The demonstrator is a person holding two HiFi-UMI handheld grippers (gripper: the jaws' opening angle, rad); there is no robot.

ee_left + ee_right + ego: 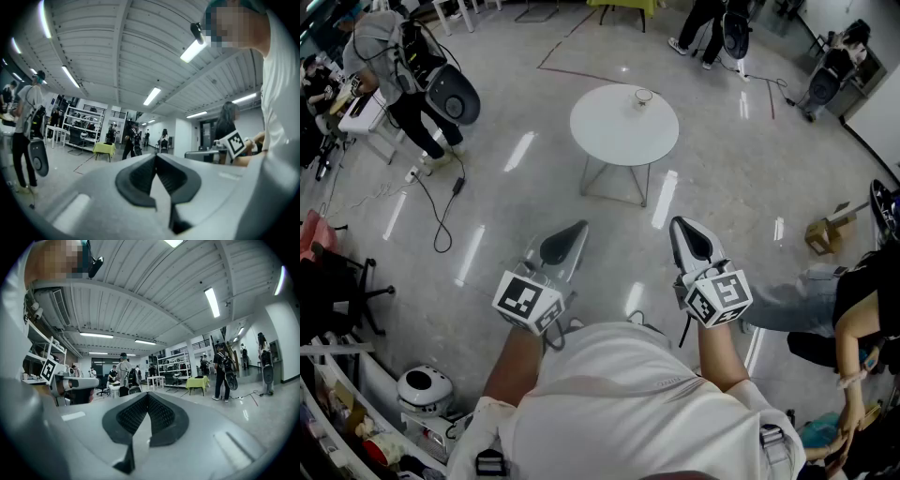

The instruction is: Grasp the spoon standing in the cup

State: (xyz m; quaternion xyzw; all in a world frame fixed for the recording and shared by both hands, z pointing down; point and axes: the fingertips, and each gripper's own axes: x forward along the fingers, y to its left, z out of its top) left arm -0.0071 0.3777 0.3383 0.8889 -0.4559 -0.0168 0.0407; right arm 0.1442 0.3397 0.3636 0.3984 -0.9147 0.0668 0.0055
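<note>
A small cup [643, 97] stands near the far edge of a round white table [614, 131] a few steps ahead in the head view; the spoon in it is too small to make out. Both grippers are held close to the body, well short of the table and pointing forward. My left gripper [579, 227] is shut with nothing between its jaws, and its dark pads meet at the tip [155, 157]. My right gripper [676, 223] is shut and empty too, with its pads [147, 394] touching. Neither gripper view shows the cup or table; both look up at ceiling and room.
A black cable [442, 211] trails over the grey floor at the left. A cardboard box [825, 234] lies at the right, near a seated person [862, 309]. Other people stand at the back left [394, 66] and top right. A cluttered shelf [356, 422] fills the lower left.
</note>
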